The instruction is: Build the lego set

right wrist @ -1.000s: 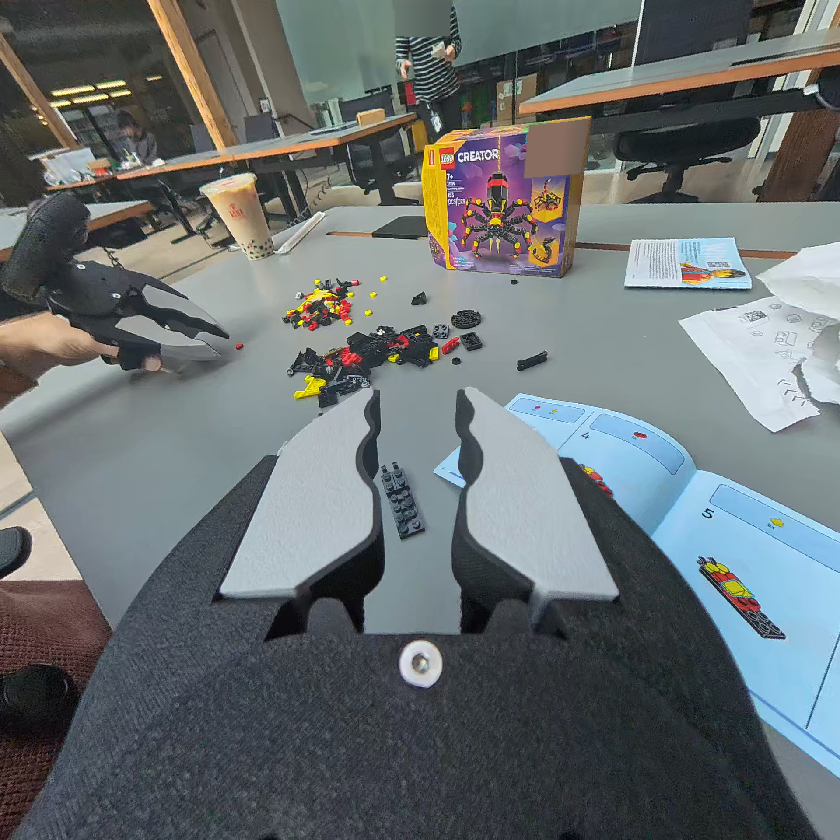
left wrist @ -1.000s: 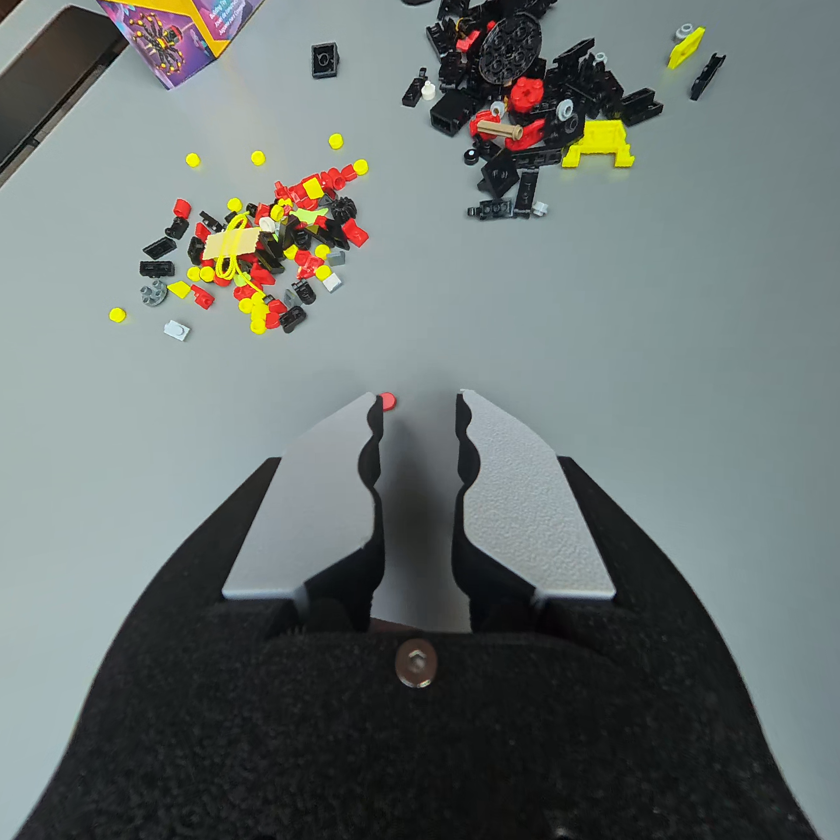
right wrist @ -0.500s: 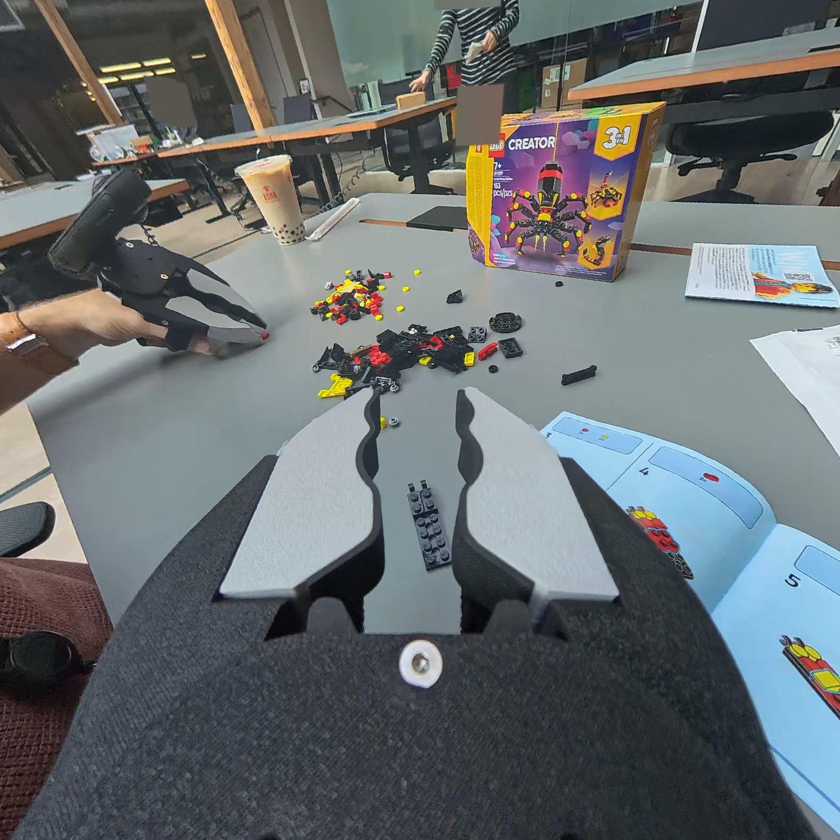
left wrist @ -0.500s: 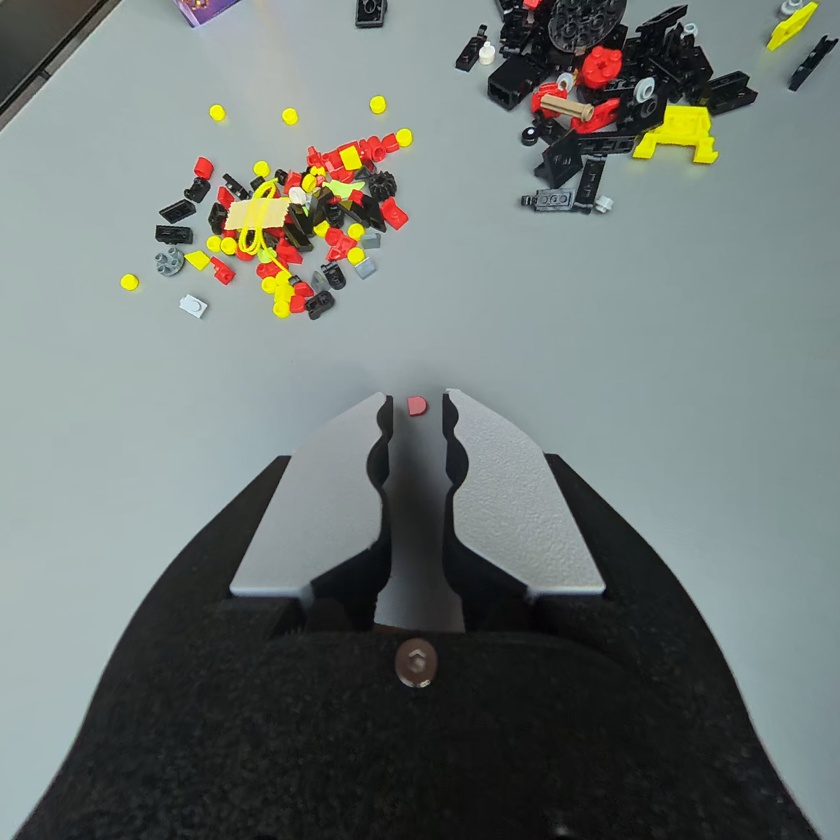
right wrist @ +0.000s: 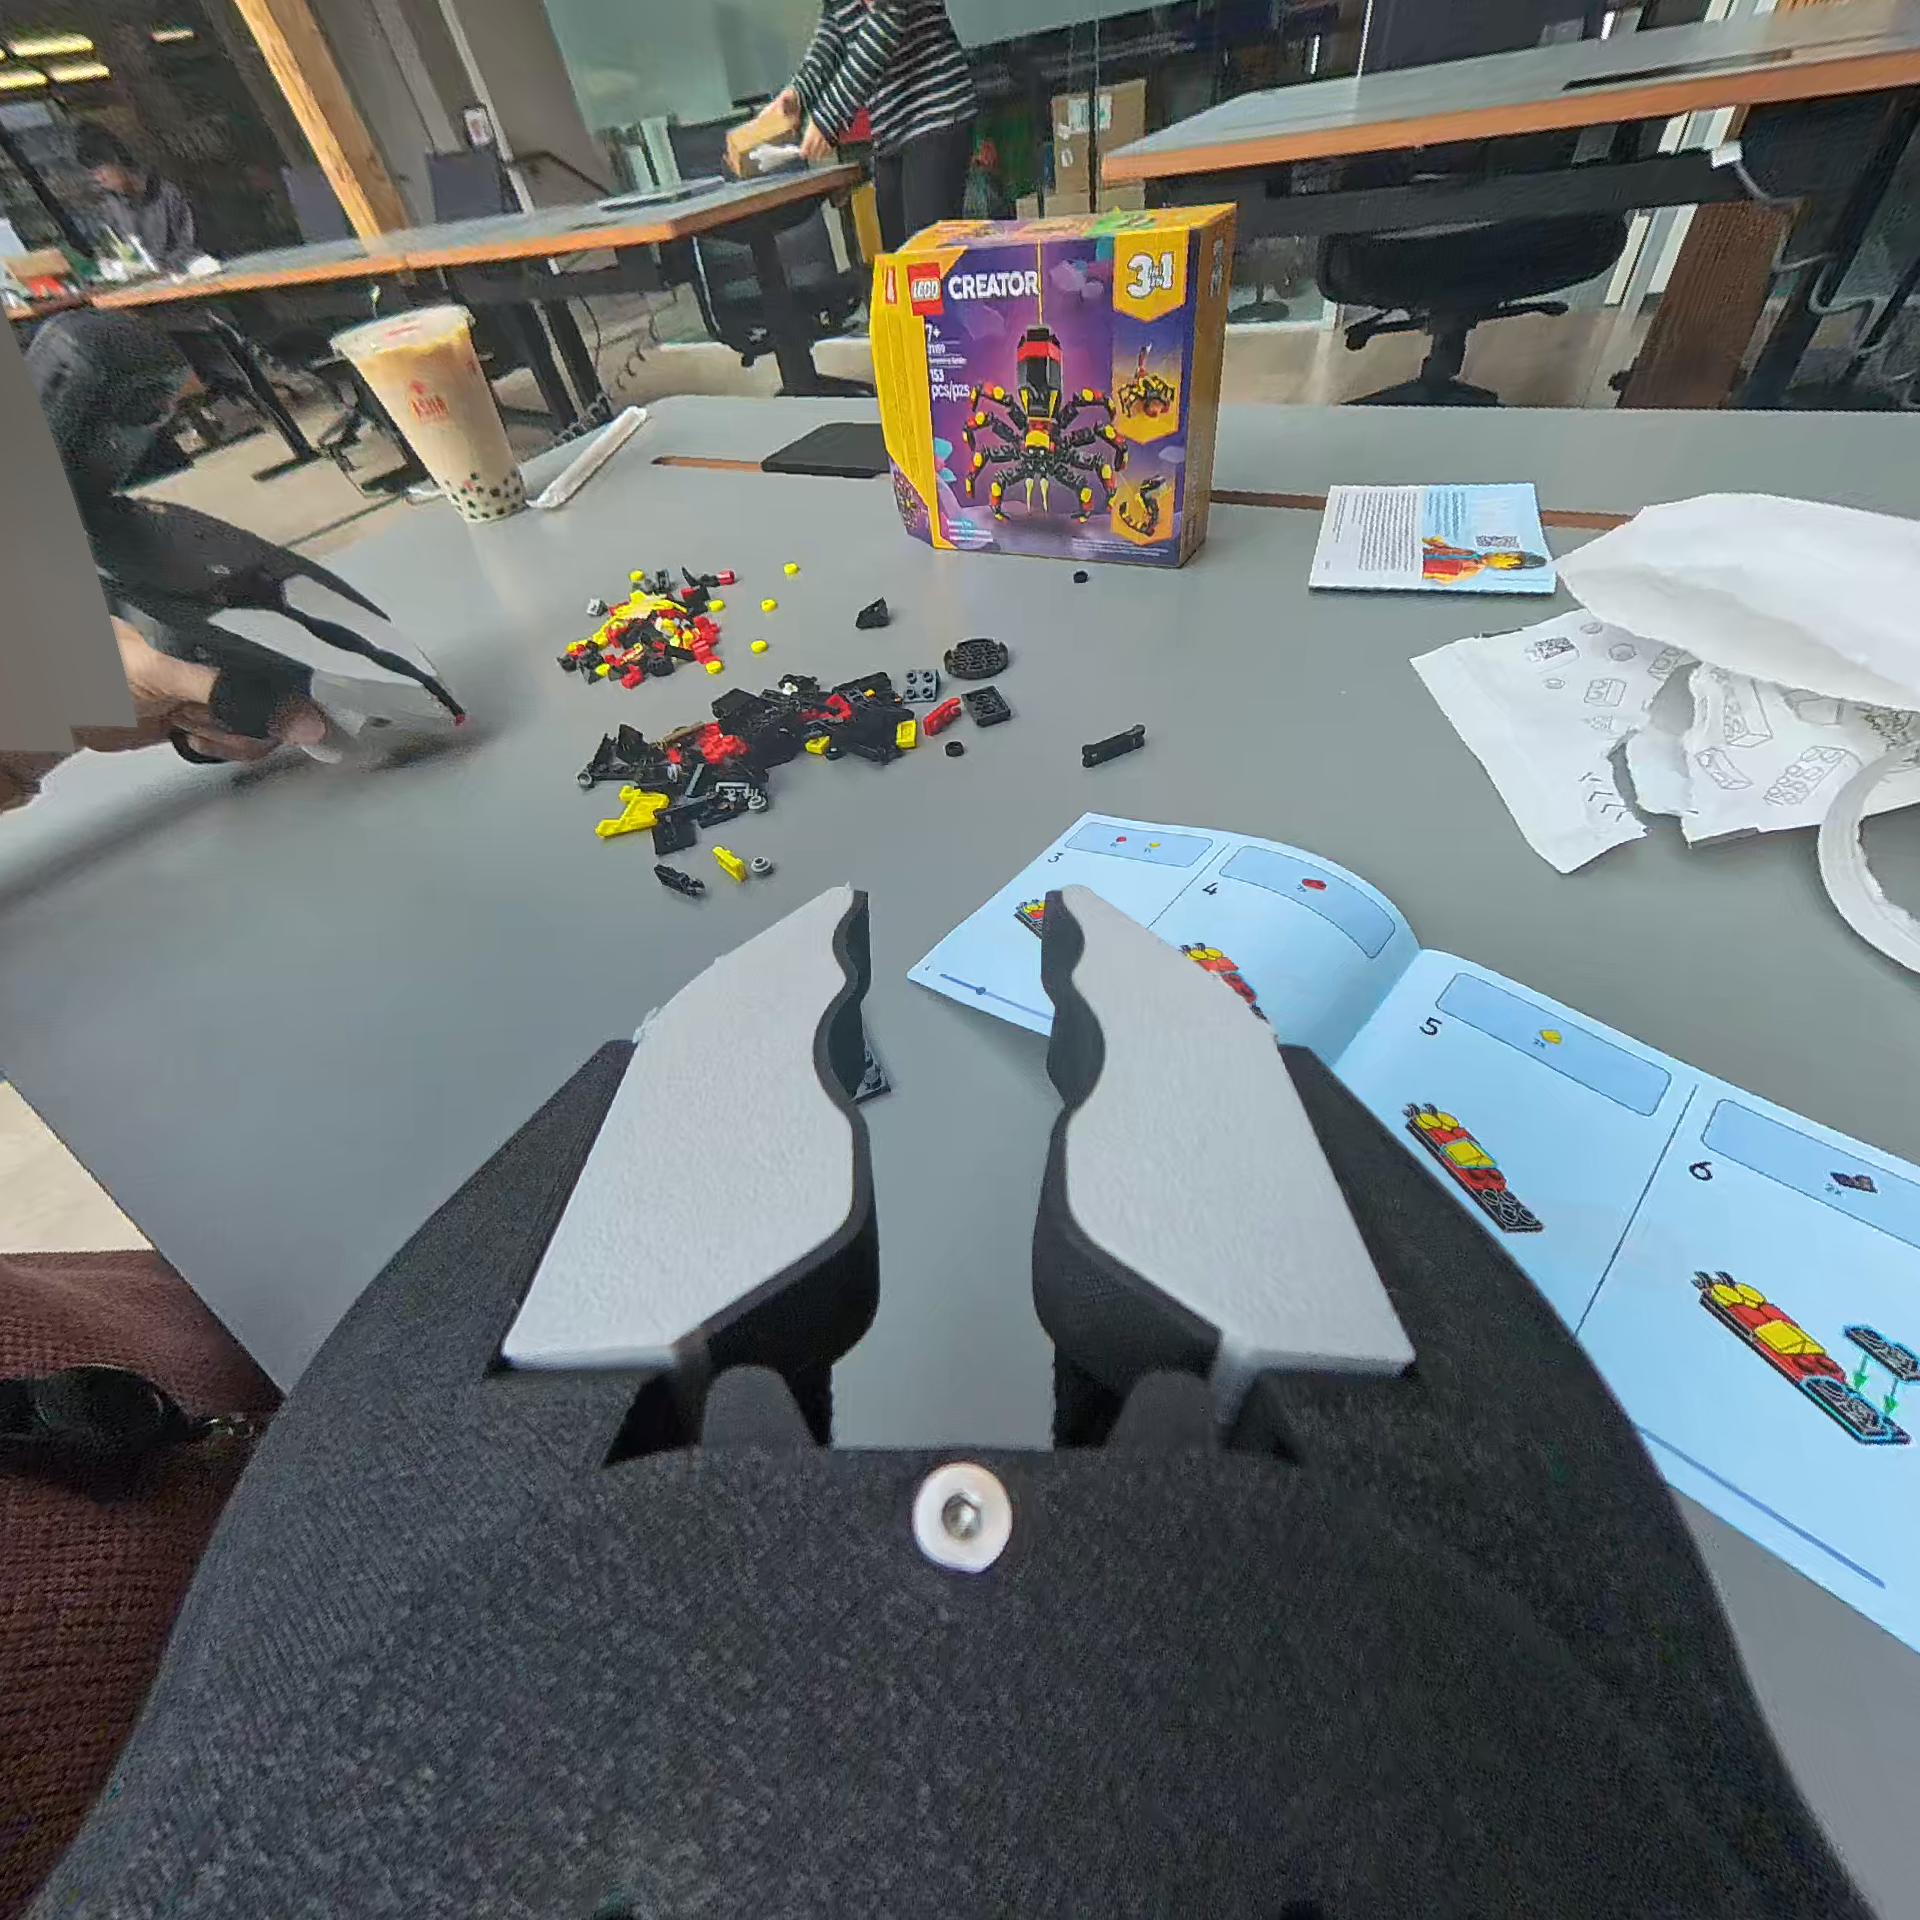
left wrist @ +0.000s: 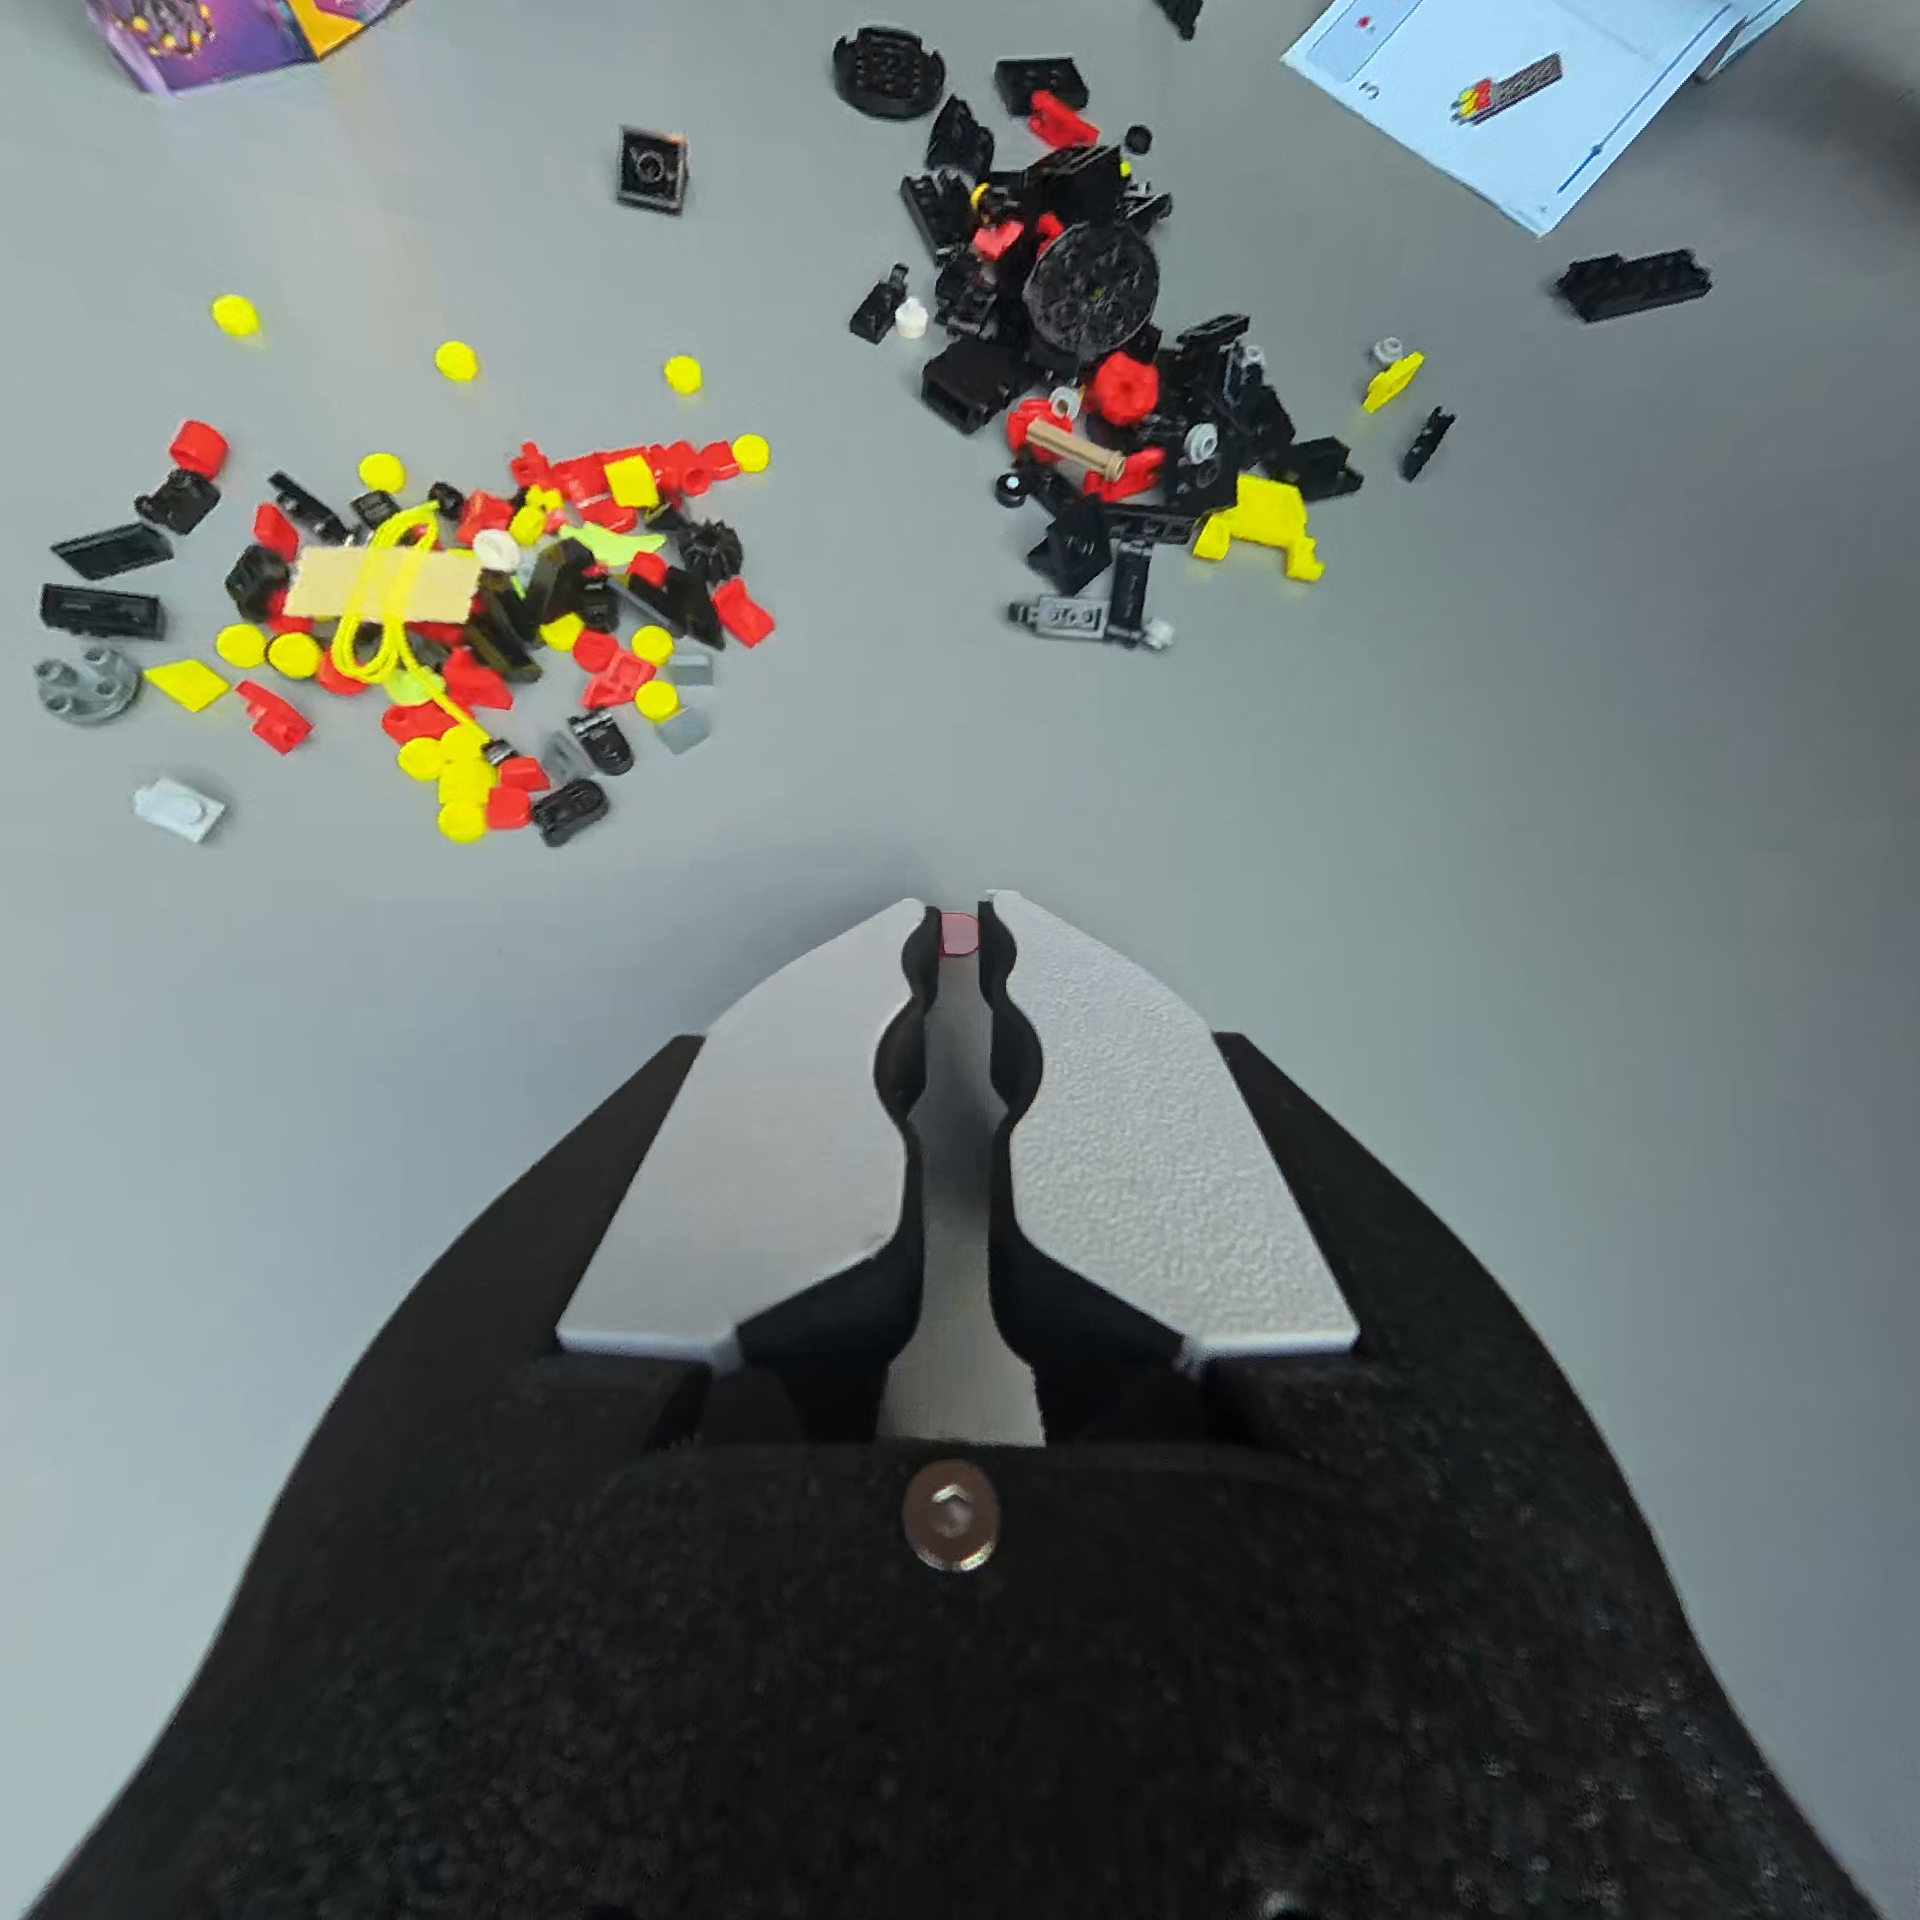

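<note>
My left gripper (left wrist: 957, 914) is shut on a small red piece (left wrist: 957, 932), pinched at its fingertips just above the grey table (left wrist: 1455, 935). The right wrist view shows it at the far left (right wrist: 452, 715), red at its tip. My right gripper (right wrist: 951, 904) is open and empty, low over the table. A black plate (right wrist: 871, 1075) lies under it, mostly hidden behind its left finger. A pile of small red, yellow and black pieces (left wrist: 436, 613) lies ahead left of the left gripper. A mostly black pile (left wrist: 1101, 364) lies ahead right.
The open blue instruction booklet (right wrist: 1558, 1091) lies right of the right gripper. The set's box (right wrist: 1049, 384) stands at the back. A drink cup (right wrist: 436, 405) stands back left, torn white bags (right wrist: 1714, 665) lie at the right. A loose black piece (right wrist: 1112, 745) lies between pile and bags. The left gripper's tips are roughly 40 cm from the right gripper's.
My left gripper has closed its fingers on the red piece that lay at its tips. My right gripper has shifted, so the black plate now sits behind its left finger.
</note>
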Available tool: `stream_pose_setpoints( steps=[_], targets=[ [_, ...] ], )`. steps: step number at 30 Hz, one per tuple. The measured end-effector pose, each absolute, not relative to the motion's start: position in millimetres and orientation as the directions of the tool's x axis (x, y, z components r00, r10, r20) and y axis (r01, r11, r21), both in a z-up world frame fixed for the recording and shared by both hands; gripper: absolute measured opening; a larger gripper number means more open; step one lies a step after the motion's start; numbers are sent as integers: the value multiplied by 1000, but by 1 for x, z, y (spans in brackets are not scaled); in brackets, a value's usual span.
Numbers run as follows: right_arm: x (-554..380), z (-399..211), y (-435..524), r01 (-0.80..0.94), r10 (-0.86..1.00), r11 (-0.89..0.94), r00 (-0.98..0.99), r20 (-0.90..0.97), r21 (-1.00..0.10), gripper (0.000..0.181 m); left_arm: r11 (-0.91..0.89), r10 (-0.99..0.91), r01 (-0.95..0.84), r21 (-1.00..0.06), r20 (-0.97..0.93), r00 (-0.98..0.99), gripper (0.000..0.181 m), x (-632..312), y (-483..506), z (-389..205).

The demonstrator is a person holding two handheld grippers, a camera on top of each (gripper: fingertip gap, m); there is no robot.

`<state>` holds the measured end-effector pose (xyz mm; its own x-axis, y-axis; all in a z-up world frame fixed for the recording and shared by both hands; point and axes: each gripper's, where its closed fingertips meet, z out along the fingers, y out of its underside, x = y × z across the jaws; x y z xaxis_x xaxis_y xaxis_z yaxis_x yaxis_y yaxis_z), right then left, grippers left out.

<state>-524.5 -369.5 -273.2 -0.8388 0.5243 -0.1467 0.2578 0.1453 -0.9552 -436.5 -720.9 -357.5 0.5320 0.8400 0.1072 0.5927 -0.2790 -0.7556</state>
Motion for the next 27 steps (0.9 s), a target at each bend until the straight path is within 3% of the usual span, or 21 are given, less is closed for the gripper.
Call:
stream_pose_setpoints(
  steps=[7, 12, 15, 21, 27],
  targets=[
    [-506, -307, -392, 297, 473, 291, -871, -133, -909, 31, -386, 630, 337, -859, 21, 776, 7, -463, -575, -303],
    [-502, -338, -411, 364, 435, 425, -885, -166, -829, 31, -639, 327, 35, -769, -229, 917, 7, -482, -486, -323],
    [-502, -336, -418, 342, 403, 432, -901, -160, -835, 31, -651, 121, -115, -750, -253, 960, 7, -487, -460, -337],
    [-508, -343, -416, 364, 395, 448, -900, -185, -817, 30, -664, -9, -167, -729, -216, 976, 7, -505, -449, -351],
    [-510, -343, -414, 381, 388, 435, -897, -211, -816, 30, -671, -25, -158, -725, -190, 981, 7, -507, -448, -356]
  ],
)
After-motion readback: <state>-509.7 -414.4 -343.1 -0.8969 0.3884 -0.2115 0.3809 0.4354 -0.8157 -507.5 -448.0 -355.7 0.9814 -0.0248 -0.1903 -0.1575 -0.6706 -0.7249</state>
